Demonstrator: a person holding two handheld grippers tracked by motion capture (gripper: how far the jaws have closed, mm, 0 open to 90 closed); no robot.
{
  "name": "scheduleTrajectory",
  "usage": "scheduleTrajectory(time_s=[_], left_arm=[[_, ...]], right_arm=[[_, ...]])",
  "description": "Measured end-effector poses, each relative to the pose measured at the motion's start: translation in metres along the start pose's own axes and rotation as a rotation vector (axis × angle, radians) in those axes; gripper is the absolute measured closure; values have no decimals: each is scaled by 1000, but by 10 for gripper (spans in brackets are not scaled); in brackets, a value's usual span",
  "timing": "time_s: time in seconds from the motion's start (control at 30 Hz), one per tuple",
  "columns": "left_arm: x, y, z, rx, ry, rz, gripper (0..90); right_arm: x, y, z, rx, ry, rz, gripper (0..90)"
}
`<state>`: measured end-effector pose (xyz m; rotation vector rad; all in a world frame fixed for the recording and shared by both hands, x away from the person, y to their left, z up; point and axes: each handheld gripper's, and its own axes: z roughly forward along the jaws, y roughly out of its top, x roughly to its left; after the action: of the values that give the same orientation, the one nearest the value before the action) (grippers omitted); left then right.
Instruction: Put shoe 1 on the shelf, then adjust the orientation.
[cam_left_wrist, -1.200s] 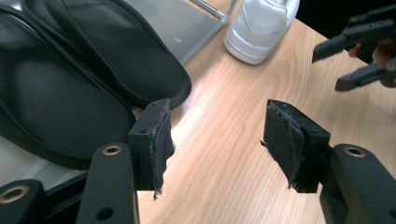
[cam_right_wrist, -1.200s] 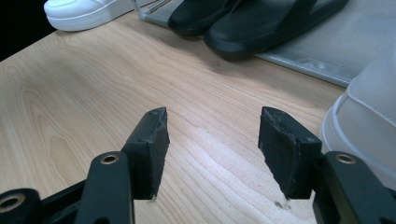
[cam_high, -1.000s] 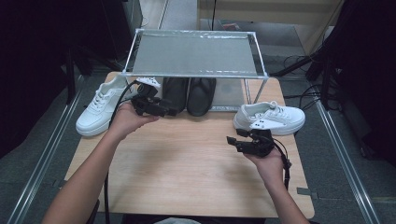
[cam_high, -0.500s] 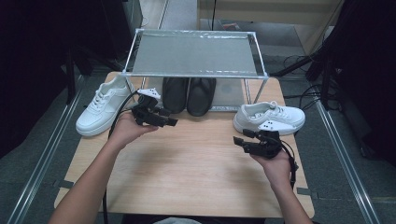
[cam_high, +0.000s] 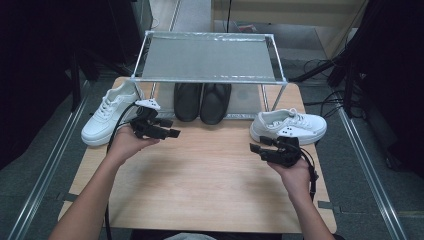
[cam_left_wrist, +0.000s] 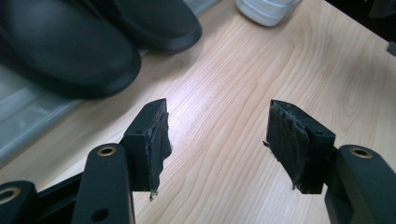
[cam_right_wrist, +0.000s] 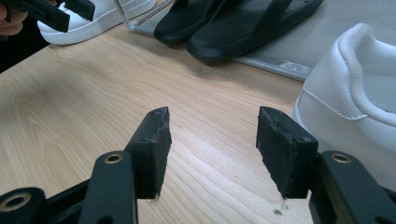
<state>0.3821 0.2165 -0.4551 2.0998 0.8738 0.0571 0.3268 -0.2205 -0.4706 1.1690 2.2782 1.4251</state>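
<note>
Currently the left gripper (cam_high: 167, 129) hovers over the table (cam_high: 210, 170) at roughly 10 o'clock from the table's centre, jaws spread wide with nothing between them; in the left gripper view the left gripper (cam_left_wrist: 217, 135) looks down on bare wood, with the black slippers (cam_left_wrist: 70, 42) at 11 o'clock ahead. The right gripper (cam_high: 260, 147) sits at about 3 o'clock from centre, jaws likewise wide apart and holding nothing. The right white sneaker (cam_high: 288, 126) lies on the table just beyond the right gripper, at its 1 o'clock, close but not touching; in the right gripper view its heel (cam_right_wrist: 355, 107) stands just beside the right-hand jaw. The left white sneaker (cam_high: 107, 115) rests at the table's 10 o'clock edge, beside the left gripper. Both black slippers (cam_high: 202, 100) sit side by side on the lower tier of the metal rack (cam_high: 210, 57) at 12 o'clock
</note>
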Motion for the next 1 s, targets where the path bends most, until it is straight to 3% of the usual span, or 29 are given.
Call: scheduleTrajectory(time_s=[0.23, 0.63, 1.0], left_arm=[[5, -7, -13, -28, 13, -24, 391], [20, -16, -31, -60, 53, -69, 388], [37, -27, -47, -73, 102, -96, 384]], right_arm=[[2, 3, 8, 21, 3, -24, 458], [-1, 5, 12, 33, 31, -13, 456], [-1, 4, 13, 42, 25, -15, 456]])
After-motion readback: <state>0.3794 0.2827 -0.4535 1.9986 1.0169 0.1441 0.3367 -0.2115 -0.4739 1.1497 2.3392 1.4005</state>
